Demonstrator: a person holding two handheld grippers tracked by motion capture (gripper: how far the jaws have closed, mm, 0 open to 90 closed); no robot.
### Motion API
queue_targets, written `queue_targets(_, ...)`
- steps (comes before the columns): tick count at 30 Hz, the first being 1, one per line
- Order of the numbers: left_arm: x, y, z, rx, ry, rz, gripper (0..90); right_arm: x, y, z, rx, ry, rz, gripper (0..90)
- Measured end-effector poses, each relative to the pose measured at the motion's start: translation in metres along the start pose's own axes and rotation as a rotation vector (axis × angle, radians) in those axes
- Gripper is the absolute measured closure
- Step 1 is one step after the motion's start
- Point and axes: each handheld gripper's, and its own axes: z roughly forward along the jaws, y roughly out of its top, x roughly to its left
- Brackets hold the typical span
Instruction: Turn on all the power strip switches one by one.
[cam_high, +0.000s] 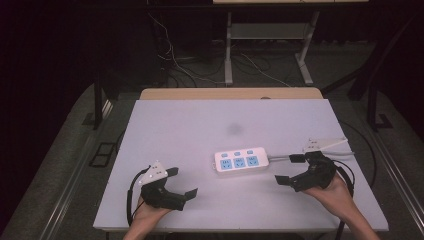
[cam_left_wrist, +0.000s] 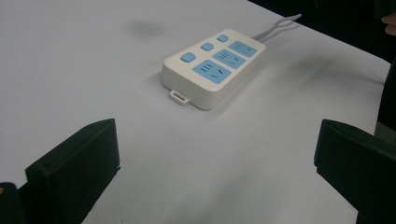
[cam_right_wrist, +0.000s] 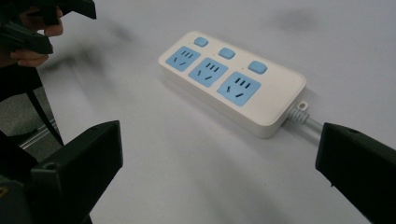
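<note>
A white plastic power strip with three blue sockets and three blue buttons (cam_high: 241, 160) lies flat near the middle of the pale grey surface (cam_high: 200, 120), a little to the right. Its grey cable (cam_high: 279, 158) runs off to the right. The left claw (cam_high: 182, 182) rests on the near left part of the surface, with its jaws wide apart and nothing between them. The right claw (cam_high: 289, 169) is at the near right, just beside the cable end of the strip, also with its jaws apart and empty. Both claws point toward the strip, so I judge the person prepares to take it from two sides. I can read no brand name or writing on the strip; the sockets show only their slots.
</note>
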Motion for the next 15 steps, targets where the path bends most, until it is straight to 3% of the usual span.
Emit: queue_targets(15,0.000,0.000,-0.001,-0.003,0.003,-0.002,0.0,-0.004,0.027,0.006,0.039,0.006,-0.033,0.7)
